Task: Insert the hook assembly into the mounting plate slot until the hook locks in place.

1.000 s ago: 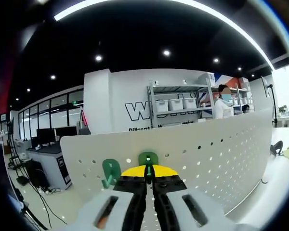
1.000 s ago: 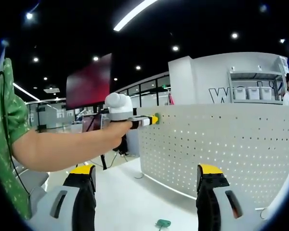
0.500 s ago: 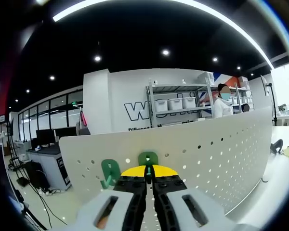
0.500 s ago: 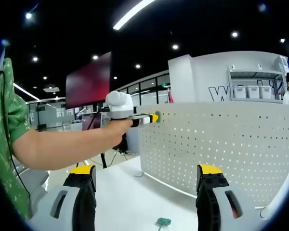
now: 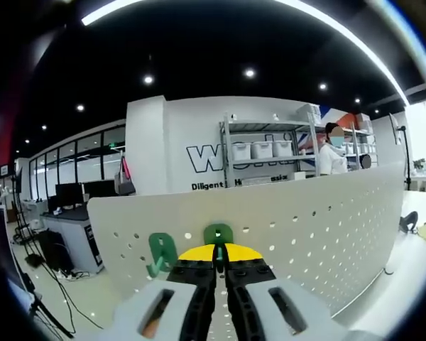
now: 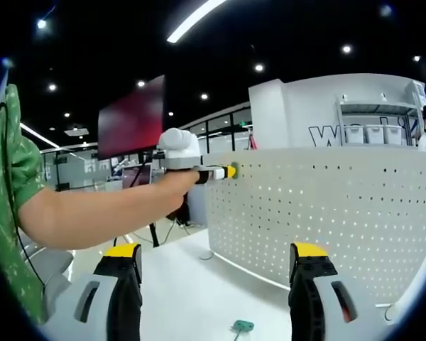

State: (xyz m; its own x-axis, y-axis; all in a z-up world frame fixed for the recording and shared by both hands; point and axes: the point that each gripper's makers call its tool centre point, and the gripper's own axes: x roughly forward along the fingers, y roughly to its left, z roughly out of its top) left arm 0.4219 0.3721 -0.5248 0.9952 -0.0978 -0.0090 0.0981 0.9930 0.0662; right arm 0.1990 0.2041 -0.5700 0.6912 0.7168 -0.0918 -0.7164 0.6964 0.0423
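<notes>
The left gripper (image 5: 214, 261) pressed its yellow-tipped jaws together on a green hook (image 5: 218, 236), holding it against the white pegboard (image 5: 319, 220). A second green hook (image 5: 160, 252) hung on the pegboard just left of the held one (its lower tip curling leftward). Above the pegboard's top edge stood a metal shelf (image 5: 270, 153) with white bins, and a person (image 5: 332, 150) was beside it, to the right.
</notes>
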